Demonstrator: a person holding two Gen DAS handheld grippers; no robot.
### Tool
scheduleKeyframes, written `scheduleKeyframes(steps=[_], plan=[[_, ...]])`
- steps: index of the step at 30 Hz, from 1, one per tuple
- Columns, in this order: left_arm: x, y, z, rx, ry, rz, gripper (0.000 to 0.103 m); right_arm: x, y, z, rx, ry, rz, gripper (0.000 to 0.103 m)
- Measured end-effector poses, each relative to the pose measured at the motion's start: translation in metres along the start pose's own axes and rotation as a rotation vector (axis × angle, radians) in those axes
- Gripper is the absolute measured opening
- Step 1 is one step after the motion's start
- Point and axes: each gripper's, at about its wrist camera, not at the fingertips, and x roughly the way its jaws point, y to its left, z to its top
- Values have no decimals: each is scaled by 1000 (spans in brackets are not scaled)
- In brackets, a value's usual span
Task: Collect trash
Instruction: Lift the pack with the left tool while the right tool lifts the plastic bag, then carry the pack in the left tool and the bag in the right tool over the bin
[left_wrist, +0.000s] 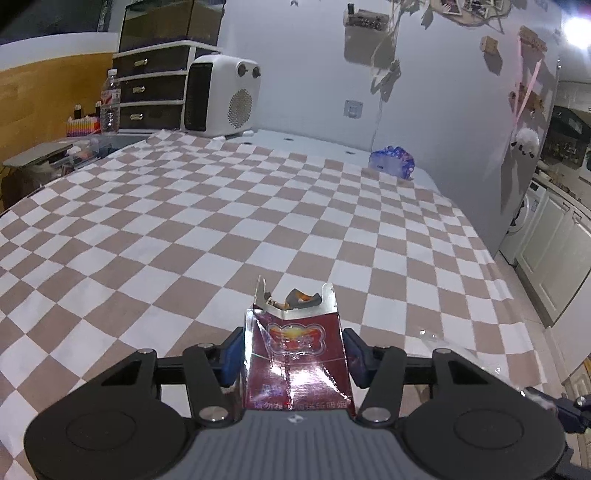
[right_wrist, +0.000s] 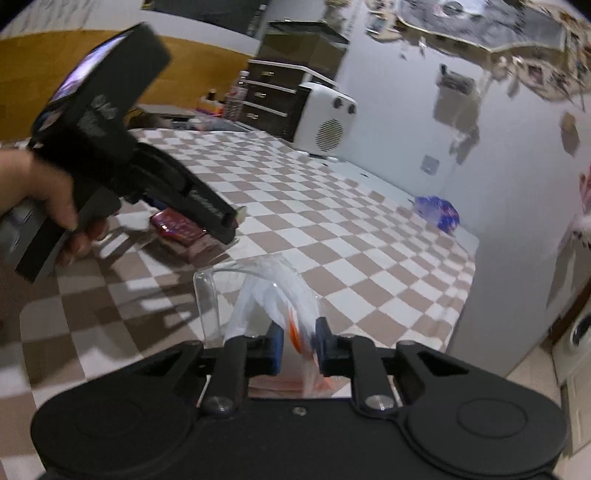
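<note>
Trash caught in both our grippers over the brown-and-white checked cloth (left_wrist: 221, 221).
Our left gripper (left_wrist: 294, 360) pinches a torn dark-red cigarette packet (left_wrist: 295, 354) between its blue pads; our right gripper (right_wrist: 297, 345) has narrowed around a clear plastic wrapper (right_wrist: 273, 291), contact unclear. Farther off, a crumpled blue wrapper (left_wrist: 392, 161) lies by the wall.

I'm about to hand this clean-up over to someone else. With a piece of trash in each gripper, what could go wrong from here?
1. The left gripper pinches a torn red cigarette pack by its sides; it may crumple and spill the scraps at its open top.
2. The right gripper holds only thin clear plastic wrap, which could slip out.
3. The blue wrapper sits at the table's far edge and could be overlooked.
</note>
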Motion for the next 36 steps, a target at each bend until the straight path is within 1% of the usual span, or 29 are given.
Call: scheduleKeyframes(steps=[5, 8, 10, 14, 19, 26, 36], plan=[[-13, -3, -6, 6, -14, -3, 55, -6, -13, 3, 139, 14, -26, 16], [-27, -4, -13, 7, -21, -8, 55, -15, -23, 2, 234, 7, -20, 12], [-39, -7, -19, 17, -31, -12, 55, -21, -29, 0, 273, 7, -25, 10], [-63, -15, -31, 40, -47, -28, 55, -36, -40, -6, 349, 3, -26, 9], [-94, -25, -44, 53, -63, -48, 55, -61, -45, -16, 404, -8, -39, 8], [-134, -47, -57, 84, -89, -48, 55, -100, -44, -29, 451, -26, -67, 7], [-171, -86, -78, 125, -113, -87, 55, -162, -52, -51, 502, -60, -117, 7]])
